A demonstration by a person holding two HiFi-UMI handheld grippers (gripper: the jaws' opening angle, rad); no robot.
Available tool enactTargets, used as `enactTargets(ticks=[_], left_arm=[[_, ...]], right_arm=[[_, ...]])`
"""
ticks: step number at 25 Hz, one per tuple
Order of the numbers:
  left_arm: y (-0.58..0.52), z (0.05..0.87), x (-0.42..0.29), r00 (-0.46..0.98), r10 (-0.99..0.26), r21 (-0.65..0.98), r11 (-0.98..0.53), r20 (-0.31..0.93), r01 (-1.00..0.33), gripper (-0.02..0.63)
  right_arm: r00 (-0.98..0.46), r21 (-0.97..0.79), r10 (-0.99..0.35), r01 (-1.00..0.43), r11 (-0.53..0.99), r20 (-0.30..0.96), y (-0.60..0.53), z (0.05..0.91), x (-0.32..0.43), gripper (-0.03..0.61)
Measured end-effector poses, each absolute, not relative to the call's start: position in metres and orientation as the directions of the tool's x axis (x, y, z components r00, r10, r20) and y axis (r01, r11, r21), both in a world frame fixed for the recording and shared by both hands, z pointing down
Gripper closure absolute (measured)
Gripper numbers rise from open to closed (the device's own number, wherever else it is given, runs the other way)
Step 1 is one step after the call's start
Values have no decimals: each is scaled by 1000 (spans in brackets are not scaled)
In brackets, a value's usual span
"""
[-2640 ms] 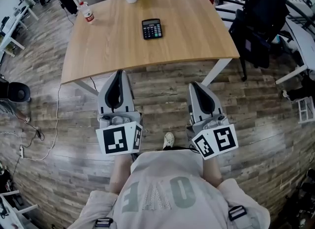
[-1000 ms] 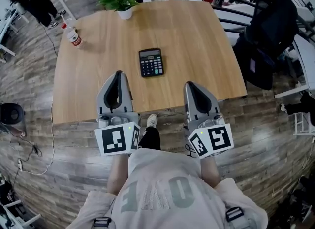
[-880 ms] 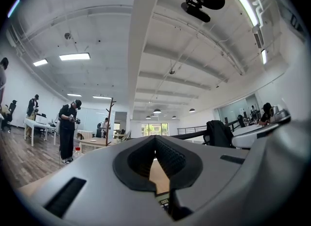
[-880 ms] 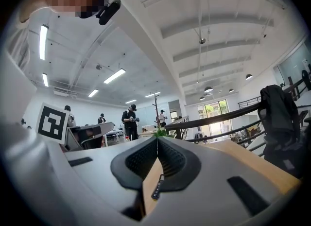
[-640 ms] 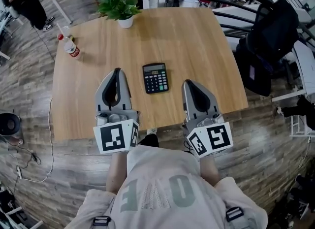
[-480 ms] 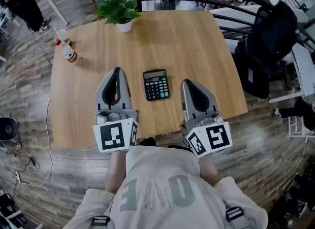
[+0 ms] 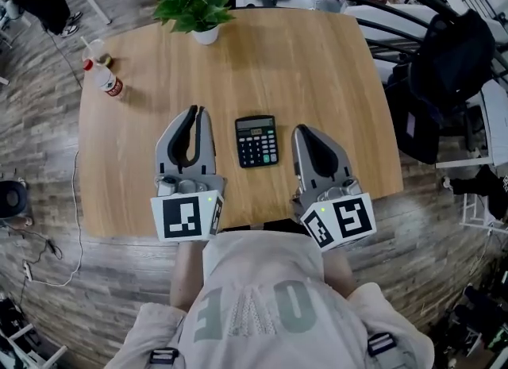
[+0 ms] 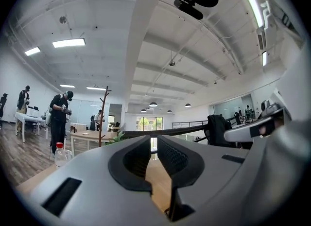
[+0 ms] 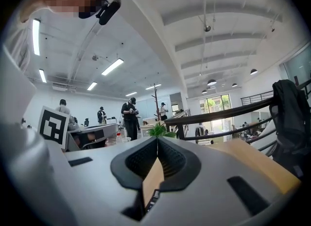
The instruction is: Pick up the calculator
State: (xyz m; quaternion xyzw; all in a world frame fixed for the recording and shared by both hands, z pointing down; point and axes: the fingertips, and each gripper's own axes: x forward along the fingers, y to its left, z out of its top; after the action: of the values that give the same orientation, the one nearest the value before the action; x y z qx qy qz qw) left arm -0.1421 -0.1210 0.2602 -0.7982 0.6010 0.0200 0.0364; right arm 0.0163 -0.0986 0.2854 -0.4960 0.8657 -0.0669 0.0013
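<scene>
Head view: the calculator (image 7: 257, 141) lies between the left gripper (image 7: 197, 111), just cracking open and empty, and the clenched right gripper (image 7: 301, 130).

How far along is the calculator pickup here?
Done: the left gripper and right gripper hover over the light wooden table, flanking the black desktop calculator. In hand: nothing; the left jaws have just been opening a crack, empty; the right are shut. Left: grasp and lift; the calculator lies flat, untouched.

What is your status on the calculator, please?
Left gripper just cracking open, empty; right gripper shut, empty. Calculator flat on table between them, untouched. Bottle and plant well clear.
</scene>
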Motion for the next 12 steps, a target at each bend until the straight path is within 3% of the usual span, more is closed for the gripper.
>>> enactTargets(ticks=[5, 9, 12], left_arm=[[-132, 269, -128, 323, -946, -32, -322, -16, -946, 508], [-150, 271, -114, 385, -923, -26, -385, 11, -923, 334], [-168, 269, -103, 448, -893, -67, -449, 37, -891, 328]], right_arm=[[-547, -137, -834, -834, 535, 71, -113, 293, 18, 560], [-569, -149, -819, -818, 556, 71, -118, 293, 19, 559], [-575, -148, -815, -814, 561, 74, -122, 294, 22, 559]])
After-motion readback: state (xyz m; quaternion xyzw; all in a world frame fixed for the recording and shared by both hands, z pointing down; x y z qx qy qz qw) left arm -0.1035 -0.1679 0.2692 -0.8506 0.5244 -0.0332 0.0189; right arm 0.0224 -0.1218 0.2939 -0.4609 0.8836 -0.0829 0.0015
